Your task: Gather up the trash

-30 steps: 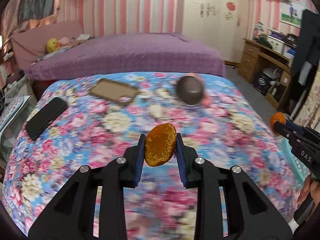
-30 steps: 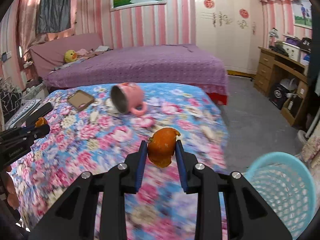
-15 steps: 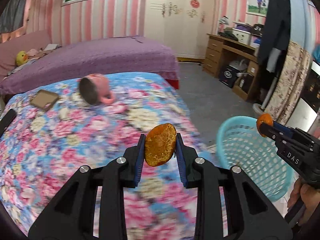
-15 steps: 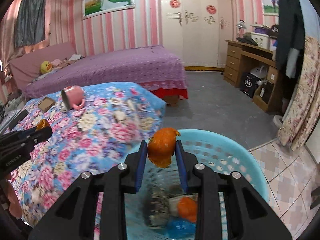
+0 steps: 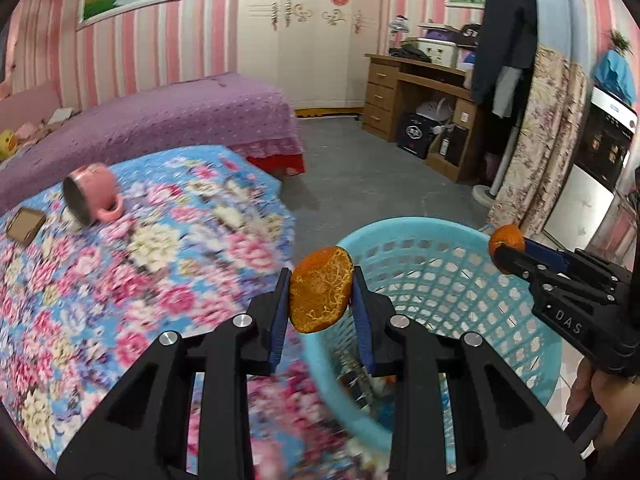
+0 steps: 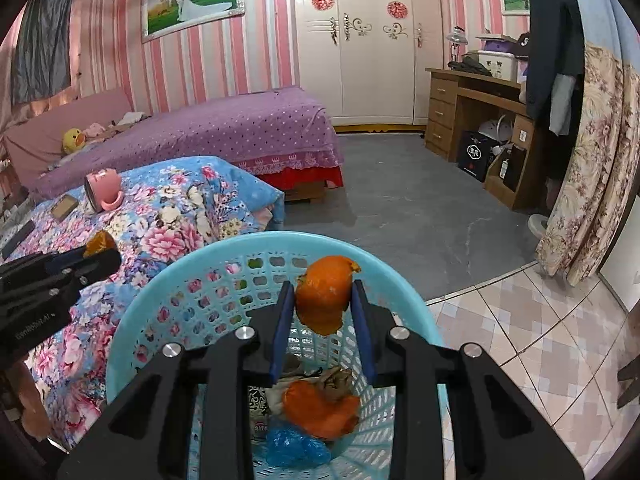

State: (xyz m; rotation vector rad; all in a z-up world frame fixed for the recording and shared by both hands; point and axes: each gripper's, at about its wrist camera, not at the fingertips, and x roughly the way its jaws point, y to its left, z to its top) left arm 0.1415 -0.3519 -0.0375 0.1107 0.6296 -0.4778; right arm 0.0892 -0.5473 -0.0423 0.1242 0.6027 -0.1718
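Observation:
My left gripper (image 5: 320, 300) is shut on an orange peel piece (image 5: 320, 294), held at the near left rim of a light blue plastic basket (image 5: 404, 228). My right gripper (image 6: 323, 304) is shut on another orange peel (image 6: 324, 292), held over the basket's opening (image 6: 276, 240). Inside the basket lie an orange peel (image 6: 320, 408), a blue wrapper (image 6: 296, 446) and other scraps. The right gripper also shows in the left wrist view (image 5: 506, 248), over the basket's right rim. The left gripper shows in the right wrist view (image 6: 100, 250), over the table.
A table with a floral cloth (image 5: 120, 280) carries a tipped pink mug (image 5: 92, 196), a brown card (image 5: 26, 224) and a black phone (image 6: 18, 236). A purple bed (image 6: 224, 128) stands behind. A wooden desk (image 6: 480, 100) and floral curtain (image 6: 592, 168) are at the right.
Both grippers have swung right from over the table to the blue basket, each still holding its peel. The right one now hangs over the basket's inside.

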